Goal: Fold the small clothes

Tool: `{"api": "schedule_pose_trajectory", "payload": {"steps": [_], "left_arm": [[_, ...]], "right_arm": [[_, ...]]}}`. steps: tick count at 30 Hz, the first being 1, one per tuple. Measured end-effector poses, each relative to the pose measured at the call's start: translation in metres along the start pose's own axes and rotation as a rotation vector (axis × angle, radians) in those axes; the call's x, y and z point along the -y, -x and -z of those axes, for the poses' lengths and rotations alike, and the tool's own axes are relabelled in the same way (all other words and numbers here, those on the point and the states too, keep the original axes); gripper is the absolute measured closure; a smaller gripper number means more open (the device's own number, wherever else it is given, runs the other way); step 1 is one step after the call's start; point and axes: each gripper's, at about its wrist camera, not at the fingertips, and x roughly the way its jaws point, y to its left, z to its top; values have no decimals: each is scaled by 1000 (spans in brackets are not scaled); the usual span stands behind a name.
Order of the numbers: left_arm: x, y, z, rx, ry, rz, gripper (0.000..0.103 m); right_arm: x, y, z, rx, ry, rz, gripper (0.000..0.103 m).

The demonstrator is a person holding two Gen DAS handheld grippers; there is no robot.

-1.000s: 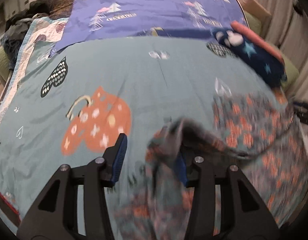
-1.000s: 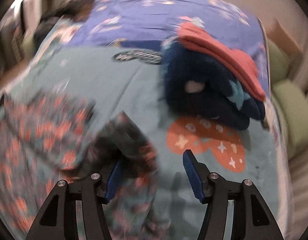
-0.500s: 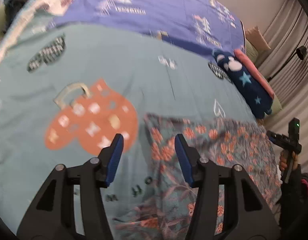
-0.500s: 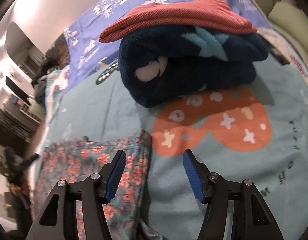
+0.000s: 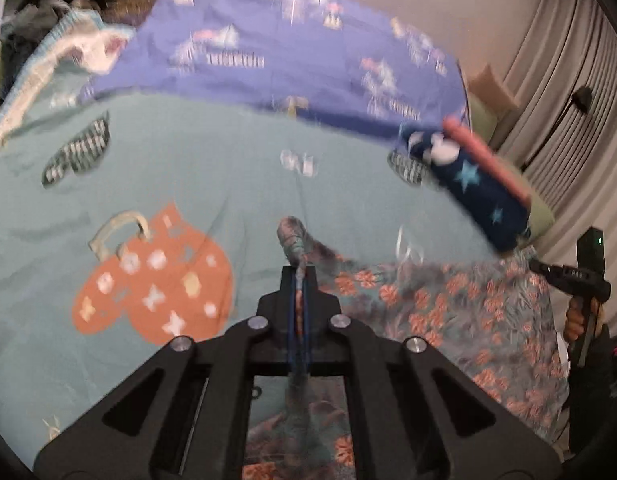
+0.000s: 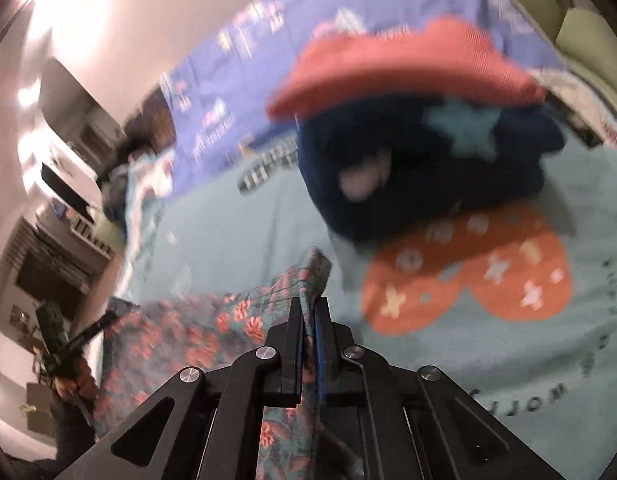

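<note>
A small floral garment [image 5: 460,312], teal with orange flowers, lies spread on the teal bedspread [image 5: 212,168]. My left gripper [image 5: 299,276] is shut on its left corner, and a tuft of cloth sticks up past the tips. In the right wrist view the same floral garment [image 6: 212,328] stretches off to the left, with my right gripper [image 6: 308,304] shut on its right corner. Each gripper shows in the other's view: the right one at the far right edge [image 5: 584,276], the left one at the far left [image 6: 56,336], both held by a hand.
A folded stack, a navy star-print fleece [image 6: 420,168] under a red garment [image 6: 396,68], sits on the bed just beyond the right gripper. A purple blanket [image 5: 300,52] covers the far part of the bed. Curtains [image 5: 568,92] hang at the right. Dark clothes [image 5: 48,8] pile at the far left.
Both grippers stood open over the garment's corners half a second ago; now each has shut on its corner, and the pinched cloth stands up a little off the bed.
</note>
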Motion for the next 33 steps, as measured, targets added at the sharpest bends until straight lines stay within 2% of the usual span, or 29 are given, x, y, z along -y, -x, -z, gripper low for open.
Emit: {"api": "schedule_pose_trajectory", "payload": {"steps": [2,4,6,7,8,9,11,14,16,19,23,25,27,33], "left_arm": [[-5,-4,-5,4,-8,-17,98],[-15,-23,-3,-39,23,-30,98],[-18,-38,3,-78,31,-73,95],[-21,-41,7,-96,34,-105,94],[-23,-39,11,-106,38,-114,88],[-25,-33,15,-113,49,-111,74],[-26,-9,20,-94,75,-103,60],[-19,33,32,-33,56,-97,54],[-14,59,46,-14,56,-75,53],[-8,85,74,-43,60,-28,53],[-7,101,112,-143,81,93,47],[-7,102,130,-205,90,160,47],[-4,104,140,-225,74,188,47],[14,120,146,-197,-1,260,47]], "right_arm": [[3,-12,0,-23,10,72,98],[14,-33,4,-88,-44,104,96],[19,-39,10,-105,-94,94,86],[17,-33,14,-88,-100,82,86],[16,-25,18,-77,-93,78,84],[13,-12,23,-59,-81,85,83],[9,10,33,-33,-67,107,81],[5,48,60,-5,-57,108,80],[1,70,86,-6,-59,70,80],[-9,87,123,-39,-67,-5,79],[-14,104,168,-95,-37,-73,64],[-18,107,182,-121,-12,-103,63],[-25,109,189,-130,51,-108,62],[-50,110,190,-160,259,-72,61]]}}
